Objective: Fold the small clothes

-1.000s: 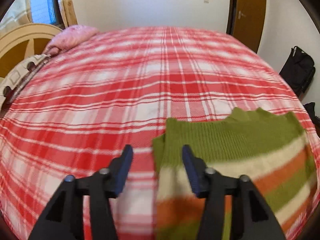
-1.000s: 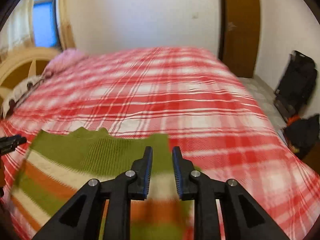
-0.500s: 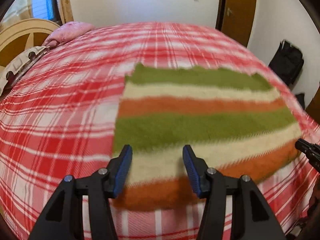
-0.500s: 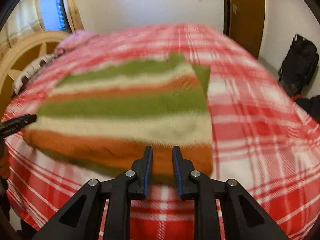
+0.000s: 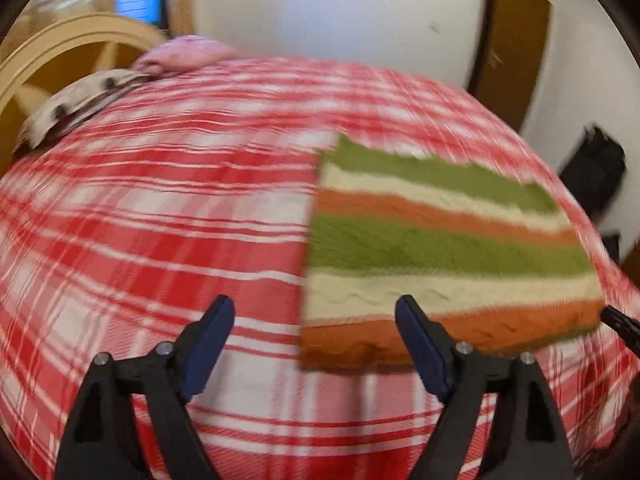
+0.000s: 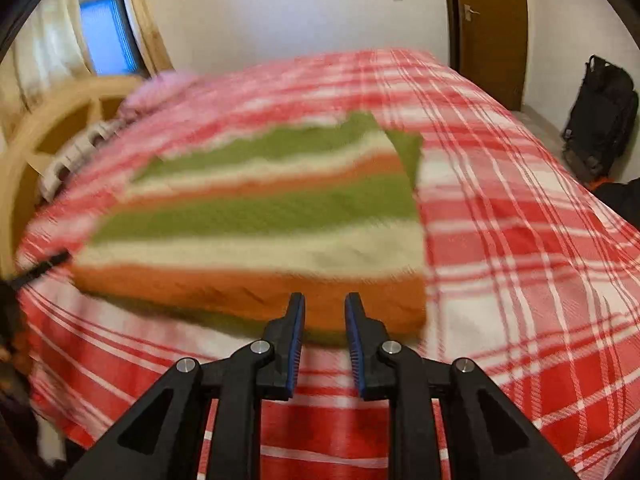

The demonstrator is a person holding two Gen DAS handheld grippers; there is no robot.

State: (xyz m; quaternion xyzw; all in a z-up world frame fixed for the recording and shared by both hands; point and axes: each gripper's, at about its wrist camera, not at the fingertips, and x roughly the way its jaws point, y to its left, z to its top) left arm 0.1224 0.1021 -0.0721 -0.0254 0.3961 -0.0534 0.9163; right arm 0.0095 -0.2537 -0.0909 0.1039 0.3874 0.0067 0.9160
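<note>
A knitted garment striped in green, cream and orange (image 5: 440, 248) lies flat on a bed covered with a red-and-white plaid blanket (image 5: 160, 220). It is folded into a rough rectangle, with a green band along its far edge and a thick orange band along its near edge. In the right wrist view the striped knit (image 6: 272, 220) shows a green flap poking out at its far right corner, and a thin green layer shows beneath the orange near edge.

The left tongs (image 5: 316, 344) hang above the blanket just off the knit's near left corner. Their blue-padded fingers (image 5: 216, 320) are spread wide with nothing between them; the right-hand finger overlaps the orange edge in the picture, though whether it touches the knit cannot be told. The right tongs (image 6: 324, 320) sit at the knit's near edge, toward its right end. Their fingers are close together with a narrow gap between them, and nothing is gripped; the tips overlap the orange band in the picture. A black fingertip of the right tongs (image 5: 620, 320) shows at the knit's near right corner in the left wrist view.

Beyond the knit, at the head of the bed, lie a pink pillow (image 5: 184, 52) and a pale patterned pillow (image 5: 76, 100) against a curved wooden headboard (image 5: 52, 56). A brown wooden door (image 6: 492, 28) stands in the white wall past the knit's far side, and a black backpack (image 6: 600, 116) rests on the floor to the right of the bed. Both views are smeared by motion blur.
</note>
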